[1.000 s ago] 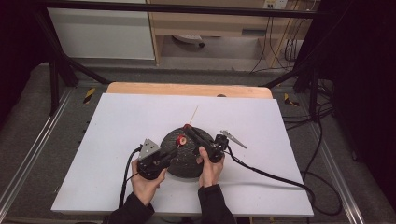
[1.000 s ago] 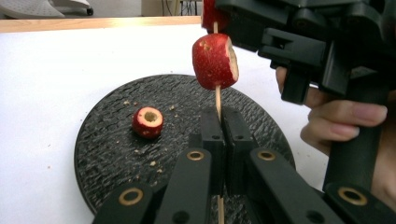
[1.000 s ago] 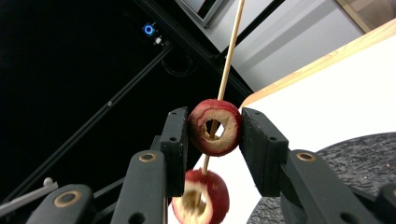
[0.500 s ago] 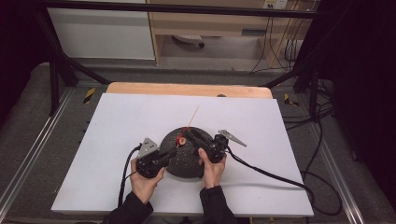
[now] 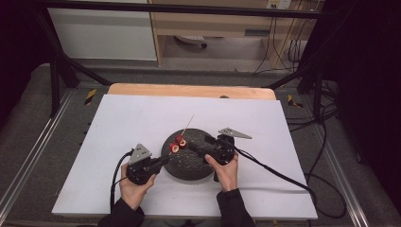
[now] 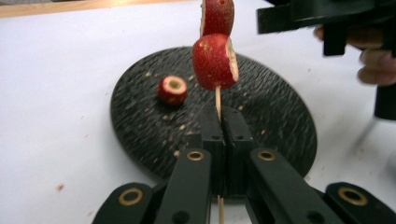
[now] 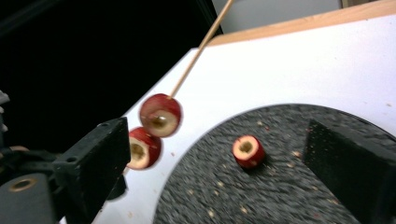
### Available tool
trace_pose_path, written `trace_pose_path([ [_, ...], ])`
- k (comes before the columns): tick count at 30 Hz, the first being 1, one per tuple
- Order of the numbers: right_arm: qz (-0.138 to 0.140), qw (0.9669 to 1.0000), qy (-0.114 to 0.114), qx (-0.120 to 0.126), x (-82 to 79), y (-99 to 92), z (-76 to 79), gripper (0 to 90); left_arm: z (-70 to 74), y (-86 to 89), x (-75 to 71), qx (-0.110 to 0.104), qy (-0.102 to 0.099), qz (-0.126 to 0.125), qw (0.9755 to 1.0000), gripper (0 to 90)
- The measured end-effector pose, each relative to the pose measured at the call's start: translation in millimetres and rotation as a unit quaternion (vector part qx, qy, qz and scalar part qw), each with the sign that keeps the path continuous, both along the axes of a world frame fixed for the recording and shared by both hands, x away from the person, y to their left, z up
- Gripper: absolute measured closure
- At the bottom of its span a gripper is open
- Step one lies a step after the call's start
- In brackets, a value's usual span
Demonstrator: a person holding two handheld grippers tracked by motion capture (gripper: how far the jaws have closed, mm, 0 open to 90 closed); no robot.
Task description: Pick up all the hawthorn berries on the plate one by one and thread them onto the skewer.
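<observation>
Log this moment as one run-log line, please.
left gripper: shut on skewer | fruit pieces on skewer: two | right gripper: jaws just opened, nothing between | loose fruit piece: on black plate

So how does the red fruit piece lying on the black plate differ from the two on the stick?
The loose piece lies flat on the plate, cored hole up; the two skewered pieces hang in the air, threaded on the stick, which the left tool grips. All three are red, cored rounds.

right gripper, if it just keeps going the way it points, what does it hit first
Probably the loose red fruit piece lying on the black plate: it sits between the open jaws of the right gripper, ahead of them. Depth is hard to judge.
</observation>
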State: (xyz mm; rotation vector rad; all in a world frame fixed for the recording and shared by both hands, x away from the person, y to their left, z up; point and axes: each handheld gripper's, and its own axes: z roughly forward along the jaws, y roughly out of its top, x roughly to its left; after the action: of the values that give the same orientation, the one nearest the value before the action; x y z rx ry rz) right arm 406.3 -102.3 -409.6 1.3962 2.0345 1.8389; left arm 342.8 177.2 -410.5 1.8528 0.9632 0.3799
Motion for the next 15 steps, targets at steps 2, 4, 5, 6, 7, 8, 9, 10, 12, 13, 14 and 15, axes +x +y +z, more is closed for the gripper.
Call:
trace_pose_path([
  [2,0.008,0.9998,0.004,-0.017,0.6,-2.3,0.4,6.2,-1.1,5.9,-1.2,0.006,0.007,-0.005,1.0000,88.2],
  [4,0.019,0.9991,0.005,-0.037,2.5,-5.0,0.0,5.3,-2.2,12.2,-2.9,0.013,0.008,-0.004,0.9999,88.2],
  [5,0.025,0.9982,0.009,-0.054,3.6,-6.7,0.2,4.8,-2.6,14.7,-3.5,0.016,0.008,-0.004,0.9998,88.1],
  [6,0.027,0.9976,0.009,-0.064,4.5,-7.8,0.2,4.2,-3.2,18.0,-4.3,0.018,0.010,-0.005,0.9998,88.2],
  [7,0.031,0.9966,0.010,-0.076,5.6,-9.2,0.1,3.7,-4.0,21.4,-5.2,0.021,0.011,-0.005,0.9997,88.2],
  [8,0.035,0.9957,0.012,-0.085,6.4,-10.3,0.2,3.1,-4.9,24.9,-6.2,0.022,0.011,-0.005,0.9997,88.2],
  [9,0.039,0.9949,0.014,-0.092,6.9,-11.1,0.3,2.7,-6.3,29.2,-7.5,0.025,0.012,-0.005,0.9996,88.2],
  [10,0.046,0.9938,0.014,-0.101,7.7,-12.0,0.5,2.4,-7.2,31.9,-8.4,0.025,0.012,-0.005,0.9996,88.1],
  [12,0.051,0.9923,0.013,-0.112,8.4,-13.2,1.0,2.1,-9.5,37.9,-10.5,0.031,0.013,-0.007,0.9994,88.2],
  [13,0.054,0.9916,0.012,-0.117,8.8,-13.9,1.5,2.0,-10.4,40.7,-11.5,0.033,0.012,-0.005,0.9994,88.2],
  [14,0.056,0.9910,0.011,-0.121,9.4,-14.5,1.9,1.7,-11.1,43.2,-12.2,0.033,0.013,-0.004,0.9994,88.2],
  [15,0.058,0.9904,0.009,-0.125,9.9,-15.0,2.3,1.4,-11.7,45.5,-12.7,0.033,0.015,-0.005,0.9993,88.2],
])
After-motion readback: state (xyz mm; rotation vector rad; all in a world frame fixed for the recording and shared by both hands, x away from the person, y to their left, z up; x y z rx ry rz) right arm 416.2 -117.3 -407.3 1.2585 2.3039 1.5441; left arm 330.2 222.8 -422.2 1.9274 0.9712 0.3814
